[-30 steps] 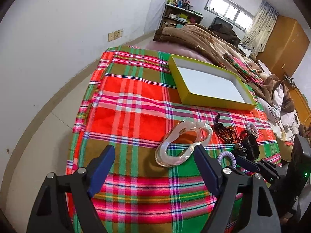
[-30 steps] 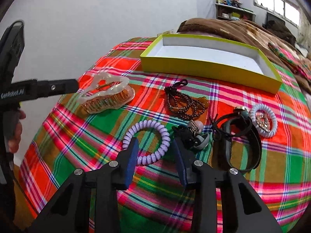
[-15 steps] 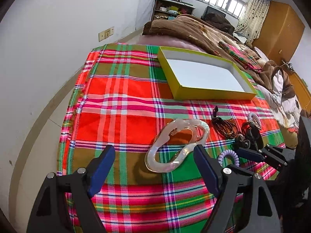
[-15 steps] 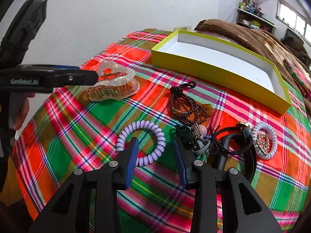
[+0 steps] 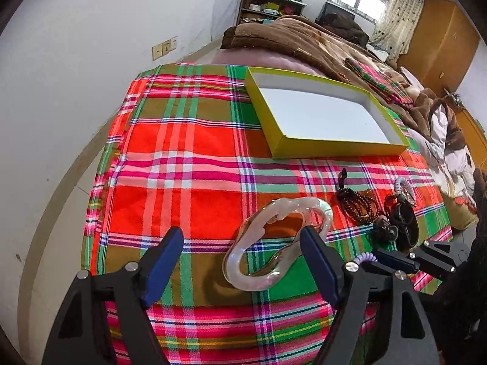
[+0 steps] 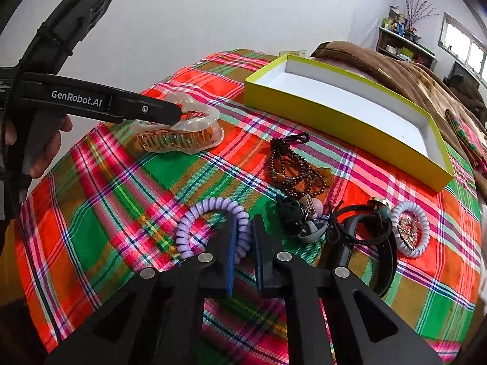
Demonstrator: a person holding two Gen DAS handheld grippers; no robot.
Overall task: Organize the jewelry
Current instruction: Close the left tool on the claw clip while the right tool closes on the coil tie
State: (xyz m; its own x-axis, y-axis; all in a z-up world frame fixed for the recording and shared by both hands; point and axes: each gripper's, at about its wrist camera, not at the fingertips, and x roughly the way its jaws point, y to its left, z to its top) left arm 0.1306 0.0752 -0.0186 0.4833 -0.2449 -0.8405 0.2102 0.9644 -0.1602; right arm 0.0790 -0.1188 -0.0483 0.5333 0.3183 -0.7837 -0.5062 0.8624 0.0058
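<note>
A clear hair claw clip (image 5: 274,240) (image 6: 182,133) lies on the plaid cloth. My left gripper (image 5: 243,261) is open, its fingers reaching either side of the clip's near end. My right gripper (image 6: 243,237) has closed on the right side of a purple coil hair tie (image 6: 210,225). Beyond it lie a dark bead bracelet (image 6: 292,167), a black hair tie bundle (image 6: 304,219), a black band (image 6: 365,243) and a pale coil tie (image 6: 411,231). The yellow box (image 6: 350,121) (image 5: 334,149) stands empty at the back.
The cloth-covered table's left edge (image 5: 100,182) drops to the floor by a white wall. A bed with brown blankets (image 5: 319,39) lies behind the box. The left gripper's body (image 6: 91,100) reaches over the claw clip in the right wrist view.
My right gripper has narrowed onto the purple coil tie. My left gripper has moved forward, bringing the claw clip between its fingers.
</note>
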